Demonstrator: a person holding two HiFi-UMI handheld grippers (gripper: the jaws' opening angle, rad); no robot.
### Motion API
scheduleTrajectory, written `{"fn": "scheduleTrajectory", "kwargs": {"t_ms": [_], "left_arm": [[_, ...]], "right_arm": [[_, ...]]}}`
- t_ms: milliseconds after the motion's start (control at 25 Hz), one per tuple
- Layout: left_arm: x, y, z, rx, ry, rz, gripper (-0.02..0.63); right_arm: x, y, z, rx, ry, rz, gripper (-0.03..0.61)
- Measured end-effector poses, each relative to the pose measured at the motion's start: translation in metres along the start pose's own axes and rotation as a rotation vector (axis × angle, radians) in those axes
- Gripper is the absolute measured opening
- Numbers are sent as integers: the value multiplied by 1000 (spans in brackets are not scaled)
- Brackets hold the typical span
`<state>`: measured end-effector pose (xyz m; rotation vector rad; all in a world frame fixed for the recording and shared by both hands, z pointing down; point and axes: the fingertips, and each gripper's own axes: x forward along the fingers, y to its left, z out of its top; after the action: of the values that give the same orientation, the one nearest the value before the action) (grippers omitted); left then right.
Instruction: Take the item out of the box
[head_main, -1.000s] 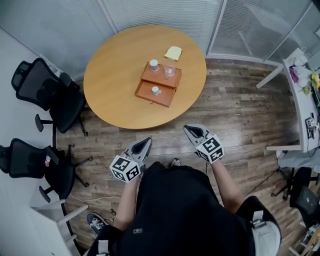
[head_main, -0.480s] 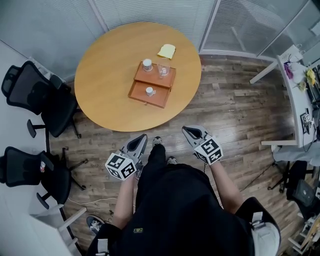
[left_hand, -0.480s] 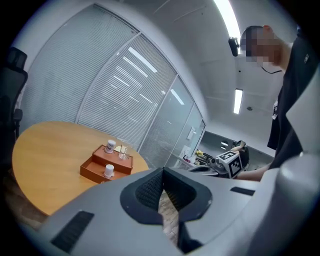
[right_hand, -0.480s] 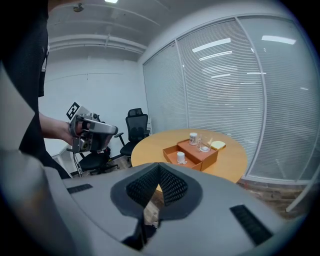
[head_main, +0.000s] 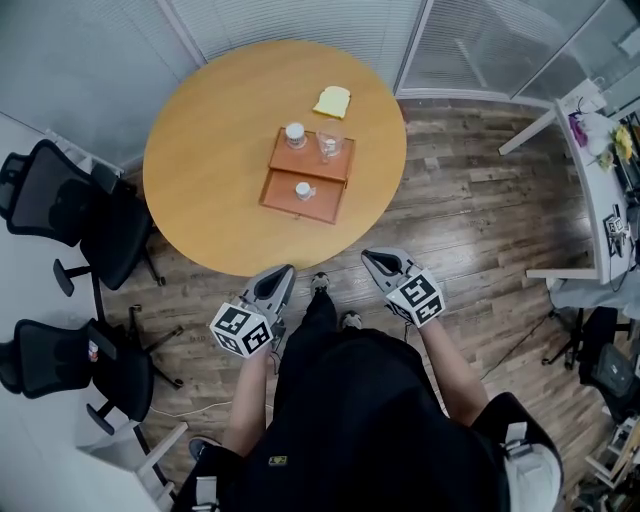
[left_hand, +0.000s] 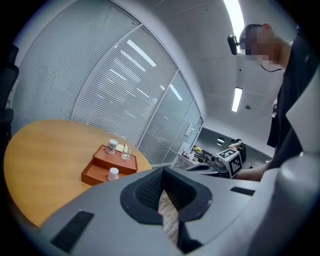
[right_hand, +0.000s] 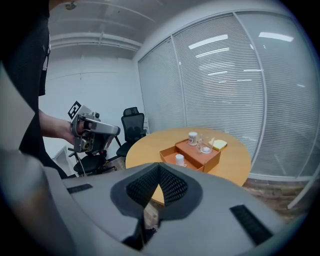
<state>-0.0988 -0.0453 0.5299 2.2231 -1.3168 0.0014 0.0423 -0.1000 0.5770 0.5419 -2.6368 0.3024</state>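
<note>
Both grippers had drawn closer to the table (head_main: 210, 150) vs. a sec. ago; its near edge now lay just ahead of the tips. L gripper (head_main: 284, 271) and R gripper (head_main: 371, 257) were clenched tight, nothing betw. the jaws. Box (head_main: 325, 203) sat mid-table, well apart from both, w/ a small white cup (head_main: 303, 190) in its lower tray. Bare tabletop ringed the box. Office chairs (head_main: 90, 215) crowded the left side. Wood floor (head_main: 470, 220) ran to a white desk (head_main: 592, 210) on the right.
</note>
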Motion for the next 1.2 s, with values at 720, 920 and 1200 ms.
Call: {"fn": "scheduleTrajectory", "kwargs": {"t_ms": [720, 920, 1200], "left_arm": [[52, 58, 31, 40, 82, -148, 6], [67, 69, 38, 69, 118, -200, 7], [85, 87, 32, 88, 182, -245, 8]], "right_arm": [[50, -29, 18, 23, 34, -93, 5], [60, -36, 20, 50, 25, -143, 5], [64, -42, 22, 78, 3, -208, 5]]}}
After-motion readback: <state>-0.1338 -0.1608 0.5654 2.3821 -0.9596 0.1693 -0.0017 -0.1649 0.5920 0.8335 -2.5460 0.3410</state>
